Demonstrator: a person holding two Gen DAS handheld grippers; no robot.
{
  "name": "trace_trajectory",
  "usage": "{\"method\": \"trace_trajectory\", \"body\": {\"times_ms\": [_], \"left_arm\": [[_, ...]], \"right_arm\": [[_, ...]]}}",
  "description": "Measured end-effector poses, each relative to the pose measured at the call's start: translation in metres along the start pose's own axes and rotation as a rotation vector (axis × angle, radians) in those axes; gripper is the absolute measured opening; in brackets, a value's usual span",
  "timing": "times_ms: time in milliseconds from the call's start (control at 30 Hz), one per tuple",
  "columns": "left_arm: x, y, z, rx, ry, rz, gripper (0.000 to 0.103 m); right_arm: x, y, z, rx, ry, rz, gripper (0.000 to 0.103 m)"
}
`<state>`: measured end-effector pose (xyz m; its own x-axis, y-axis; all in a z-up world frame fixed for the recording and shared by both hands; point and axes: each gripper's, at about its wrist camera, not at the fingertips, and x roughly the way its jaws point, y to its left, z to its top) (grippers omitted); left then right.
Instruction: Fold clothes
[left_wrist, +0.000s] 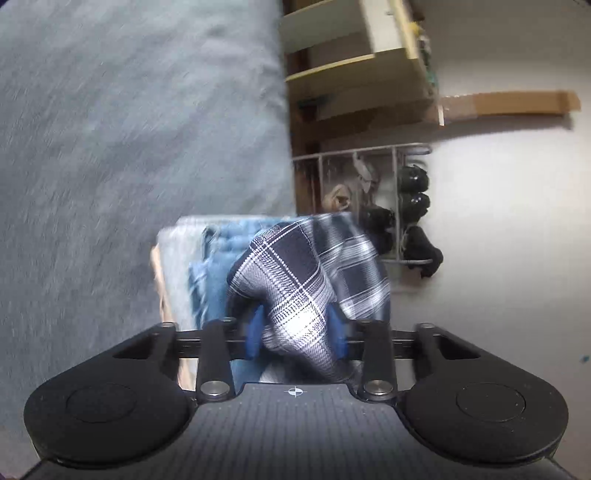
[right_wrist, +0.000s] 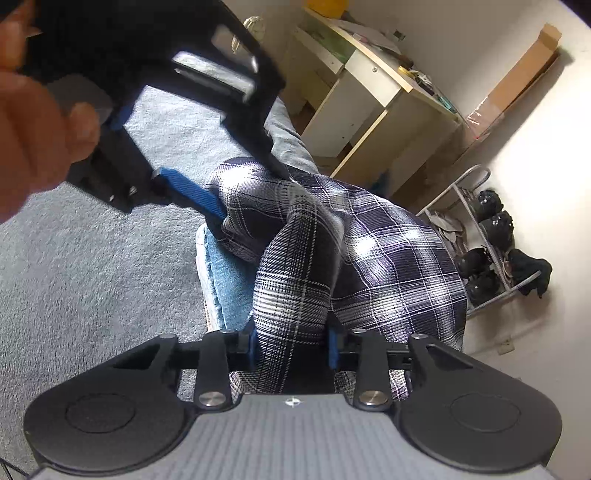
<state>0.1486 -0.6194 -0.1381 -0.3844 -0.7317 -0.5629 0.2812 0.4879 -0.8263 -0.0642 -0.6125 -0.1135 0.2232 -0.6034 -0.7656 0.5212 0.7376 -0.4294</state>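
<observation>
Both our grippers clamp the plaid garment (right_wrist: 388, 258): the left gripper (left_wrist: 297, 332) and right gripper (right_wrist: 293, 343) each pinch bunched fabric above folded blue jeans (left_wrist: 218, 266) on the grey bedspread (left_wrist: 129, 129).

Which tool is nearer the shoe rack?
Right, marginally, as far as I can tell. Both tools (left, right) grip the plaid cloth over the bed; the rack sits beyond its right-side edge.

The plaid garment (right_wrist: 388, 258) is navy blue crossed with white lines and paler woven bands. The gripper fingers (left_wrist: 255, 332) are bright blue on black frames, and the folded denim (left_wrist: 218, 258) beneath is light blue. The carpet (left_wrist: 110, 147) is a mottled grey-blue, and the desk (right_wrist: 369, 85) is cream with pale wood edges.
</observation>
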Motion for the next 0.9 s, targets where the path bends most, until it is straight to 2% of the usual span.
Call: {"method": "trace_trajectory", "body": {"times_ms": [67,133,233,267,300,333,467,533,567,667,733,767,833,900], "left_arm": [[-0.002,-0.019,0.003,0.1,-0.021,-0.027,0.015],[-0.005,-0.046,0.004,0.249,-0.048,-0.065,0.009],[-0.019,-0.077,-0.005,0.513,-0.133,-0.162,0.003],[-0.025,-0.076,-0.006,0.535,-0.155,-0.2,0.003],[-0.03,-0.07,-0.005,0.537,-0.17,-0.224,0.003],[-0.031,-0.056,-0.001,0.49,-0.169,-0.21,0.003],[-0.019,0.022,0.016,0.232,-0.133,-0.044,0.003],[-0.028,0.043,0.016,0.153,-0.157,-0.023,0.004],[-0.036,0.047,0.016,0.126,-0.173,-0.038,0.004],[-0.058,0.053,0.01,0.069,-0.211,-0.08,0.02],[-0.067,0.049,0.004,0.061,-0.194,-0.121,0.027],[-0.066,0.043,0.002,0.066,-0.163,-0.142,0.029],[-0.058,0.033,-0.004,0.081,-0.089,-0.167,0.045],[-0.045,0.024,-0.01,0.096,-0.014,-0.175,0.054]], "right_arm": [[-0.002,-0.004,-0.002,0.007,-0.008,0.003,0.027],[-0.006,-0.008,-0.002,0.014,-0.016,0.001,0.024],[-0.01,-0.012,-0.002,0.015,-0.03,-0.009,0.023],[-0.009,-0.011,-0.002,0.008,-0.028,-0.008,0.023],[-0.007,-0.008,-0.002,0.001,-0.025,-0.007,0.023],[-0.006,-0.006,-0.003,-0.007,-0.022,-0.006,0.023],[0.0,0.007,-0.006,-0.062,-0.019,-0.012,0.023],[0.003,0.015,-0.007,-0.093,-0.019,-0.017,0.023],[0.003,0.017,-0.008,-0.106,-0.022,-0.026,0.023],[0.003,0.016,-0.009,-0.105,-0.022,-0.02,0.023],[0.003,0.013,-0.008,-0.094,-0.019,-0.011,0.023],[0.003,0.012,-0.007,-0.088,-0.016,-0.008,0.023],[0.003,0.01,-0.005,-0.075,-0.012,-0.002,0.023],[0.004,0.008,-0.003,-0.065,-0.009,0.001,0.023]]}}
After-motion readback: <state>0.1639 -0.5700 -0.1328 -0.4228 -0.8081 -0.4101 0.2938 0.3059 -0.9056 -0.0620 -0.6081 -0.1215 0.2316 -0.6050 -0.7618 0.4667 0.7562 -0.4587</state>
